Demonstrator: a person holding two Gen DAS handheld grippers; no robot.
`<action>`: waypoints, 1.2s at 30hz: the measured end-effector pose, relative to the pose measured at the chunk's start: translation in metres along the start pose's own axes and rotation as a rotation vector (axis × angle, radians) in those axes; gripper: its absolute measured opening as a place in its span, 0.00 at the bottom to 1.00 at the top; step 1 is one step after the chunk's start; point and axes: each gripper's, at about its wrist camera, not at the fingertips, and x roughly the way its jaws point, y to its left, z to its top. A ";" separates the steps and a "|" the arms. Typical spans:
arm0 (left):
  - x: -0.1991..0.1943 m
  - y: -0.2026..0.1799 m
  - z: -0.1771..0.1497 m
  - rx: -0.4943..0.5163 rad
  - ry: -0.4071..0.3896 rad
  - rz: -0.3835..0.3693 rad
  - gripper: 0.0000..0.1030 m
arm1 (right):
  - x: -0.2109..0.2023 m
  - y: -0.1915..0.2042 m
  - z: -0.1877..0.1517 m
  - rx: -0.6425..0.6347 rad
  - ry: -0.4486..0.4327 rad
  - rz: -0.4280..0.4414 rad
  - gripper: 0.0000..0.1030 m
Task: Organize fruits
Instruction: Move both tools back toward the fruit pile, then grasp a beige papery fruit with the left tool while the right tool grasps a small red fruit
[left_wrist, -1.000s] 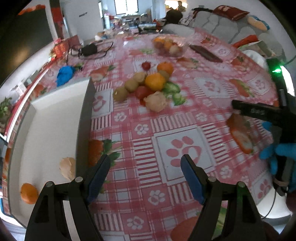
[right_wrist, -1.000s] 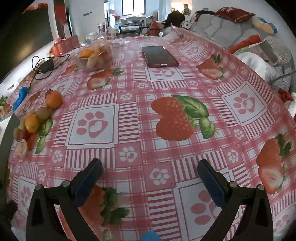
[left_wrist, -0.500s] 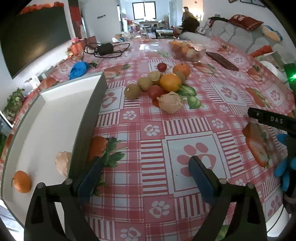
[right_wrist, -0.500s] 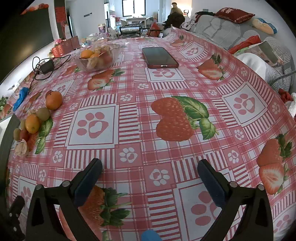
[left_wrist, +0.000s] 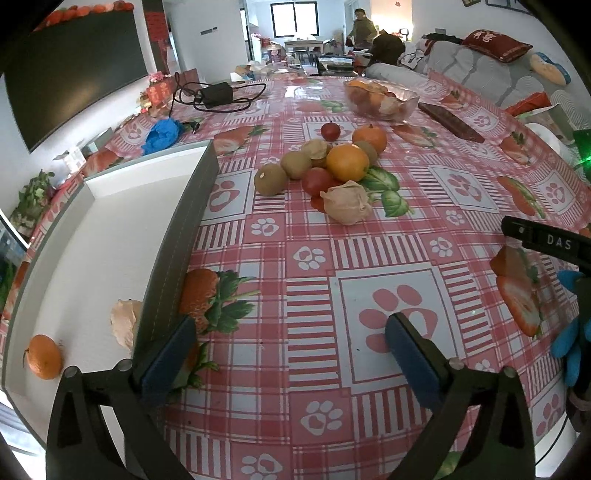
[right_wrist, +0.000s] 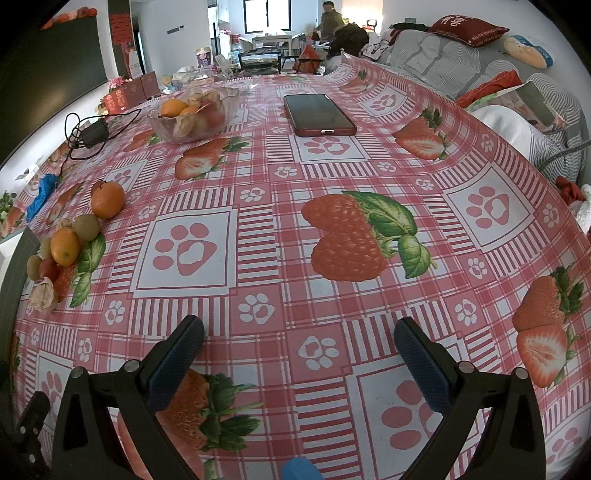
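A pile of fruit lies on the tablecloth: an orange (left_wrist: 347, 162), a second orange (left_wrist: 369, 137), kiwis (left_wrist: 269, 179), a red tomato-like fruit (left_wrist: 318, 180) and a papery husked fruit (left_wrist: 347, 202). The same pile shows at the left of the right wrist view (right_wrist: 65, 246). A white tray (left_wrist: 92, 236) with a grey wall stands at left and holds a small orange (left_wrist: 44, 356) and a husked fruit (left_wrist: 123, 325). My left gripper (left_wrist: 290, 345) is open and empty, close to the tray's wall. My right gripper (right_wrist: 299, 354) is open and empty above bare cloth.
A glass bowl of fruit (right_wrist: 194, 112) and a dark red phone (right_wrist: 318, 113) lie at the far side. A charger with cable (left_wrist: 216, 94) and a blue cloth (left_wrist: 161, 131) lie at far left. The right hand's gripper body (left_wrist: 546, 242) shows at the right edge.
The left gripper has tilted up and drawn nearer the fruit pile, which now looks larger and closer. The right gripper has hardly moved.
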 end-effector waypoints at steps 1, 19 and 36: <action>0.000 0.000 0.000 0.000 0.000 0.000 0.99 | 0.000 0.000 0.000 0.000 0.000 0.000 1.00; 0.015 0.000 0.018 -0.002 0.119 -0.068 1.00 | 0.000 0.000 0.000 0.001 0.000 0.001 1.00; 0.049 -0.009 0.078 -0.034 0.166 -0.072 0.72 | 0.000 0.000 0.000 0.001 0.000 0.001 1.00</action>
